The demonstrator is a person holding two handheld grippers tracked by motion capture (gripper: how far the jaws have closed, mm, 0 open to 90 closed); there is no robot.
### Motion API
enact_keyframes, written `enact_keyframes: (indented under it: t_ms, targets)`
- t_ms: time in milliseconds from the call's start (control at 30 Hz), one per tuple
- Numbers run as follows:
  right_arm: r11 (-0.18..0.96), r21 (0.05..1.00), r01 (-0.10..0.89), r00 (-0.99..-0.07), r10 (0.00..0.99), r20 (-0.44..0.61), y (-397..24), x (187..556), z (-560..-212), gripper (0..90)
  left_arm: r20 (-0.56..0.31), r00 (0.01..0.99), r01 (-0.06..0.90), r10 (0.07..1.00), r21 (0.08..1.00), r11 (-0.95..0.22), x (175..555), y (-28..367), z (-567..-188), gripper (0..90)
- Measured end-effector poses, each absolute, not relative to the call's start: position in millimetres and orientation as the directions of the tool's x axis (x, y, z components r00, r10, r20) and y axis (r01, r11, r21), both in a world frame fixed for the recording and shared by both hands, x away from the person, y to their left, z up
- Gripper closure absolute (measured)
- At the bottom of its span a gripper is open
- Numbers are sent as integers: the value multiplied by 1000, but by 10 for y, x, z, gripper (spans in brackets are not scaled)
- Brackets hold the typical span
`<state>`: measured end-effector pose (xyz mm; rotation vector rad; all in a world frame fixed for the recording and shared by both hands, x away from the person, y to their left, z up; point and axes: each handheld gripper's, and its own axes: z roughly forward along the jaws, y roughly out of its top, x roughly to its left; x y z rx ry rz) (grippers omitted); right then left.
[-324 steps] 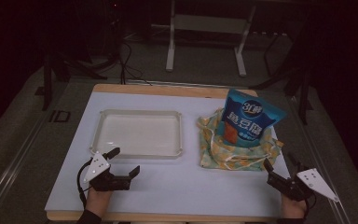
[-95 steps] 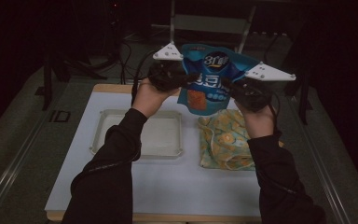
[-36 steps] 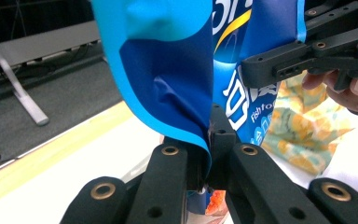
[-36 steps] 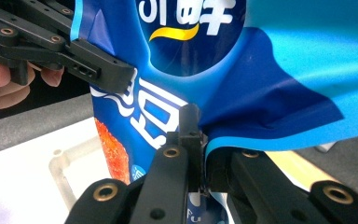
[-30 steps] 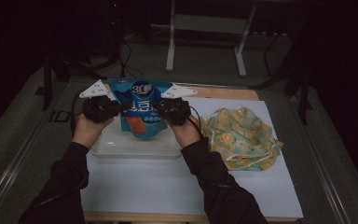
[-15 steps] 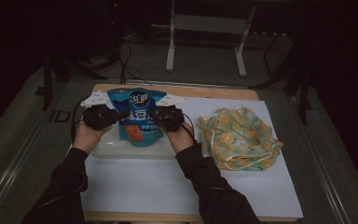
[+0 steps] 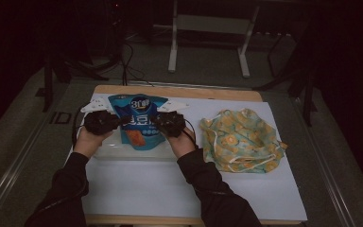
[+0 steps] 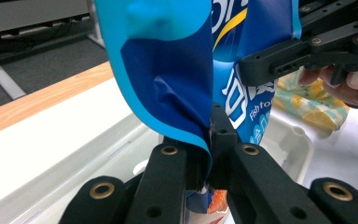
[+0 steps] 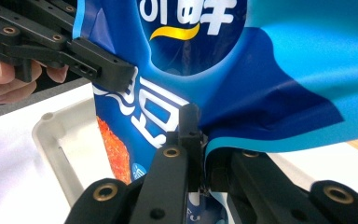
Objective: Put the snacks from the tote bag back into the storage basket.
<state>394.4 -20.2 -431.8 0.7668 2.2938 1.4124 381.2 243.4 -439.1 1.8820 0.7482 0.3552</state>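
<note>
Descent is what marks this moment: half a second ago we held the blue snack bag (image 7: 138,121) a little higher above the clear tray (image 7: 105,152), and now its bottom edge dips down inside the tray's walls. About 3 seconds ago the bag hung high over the far edge of the counter (image 7: 170,189), and before that it stood on the patterned cloth (image 7: 241,139), which now lies bare to the right of the tray.

We grip the bag with both tools. Our left hand-held gripper (image 7: 105,121) is clamped on the bag's left edge, and in the left gripper view the 2 black jaws pinch a fold of blue film (image 8: 177,93) between them. Our right hand-held gripper (image 7: 166,122) is clamped on the bag's right edge in the same way, the film bunching where the jaws meet. The bag hangs upright between the 2 grippers, over the middle of the tray.

We judge the carry from cloth to tray nearly finished. What remains is to lower the bag until the tray floor bears it, then part both sets of jaws. Whether the bag already touches the tray floor, we cannot tell.
</note>
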Motion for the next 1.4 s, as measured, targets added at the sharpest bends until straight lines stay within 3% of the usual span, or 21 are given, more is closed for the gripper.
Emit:
enact_keyframes:
  t_ms: [300,467,600,800,933,1033,1067,1133,1400]
  targets:
    - [366,892,267,-806,592,-1,-231,3932,-4306,855,-90,765,335,637,901,-275,3780,2447,-4394,841]
    - [359,890,281,-812,583,22,-275,3934,-4293,796,-99,753,332,650,910,-247,3748,2472,-4409,737]
    - [354,887,297,-818,574,45,-302,3939,-4266,661,-101,745,333,660,913,-236,3736,2476,-4399,650]
    - [344,893,290,-817,576,44,-375,3933,-4211,526,-100,736,330,670,917,-226,3701,2510,-4368,606]
    - [339,894,292,-815,577,48,-451,3929,-4172,440,-122,734,341,669,917,-207,3681,2533,-4350,456]
    - [338,895,290,-814,579,45,-466,3926,-4169,424,-125,729,354,673,910,-214,3659,2532,-4353,443]
    - [318,902,291,-805,592,51,-529,3917,-4159,365,-129,733,356,668,909,-215,3655,2537,-4359,365]
    - [310,902,299,-797,601,58,-574,3914,-4155,321,-137,728,366,672,906,-212,3644,2539,-4372,303]
    - [344,892,295,-802,596,35,-707,3868,-4143,169,-163,738,373,655,907,-194,3543,2598,-4450,119]
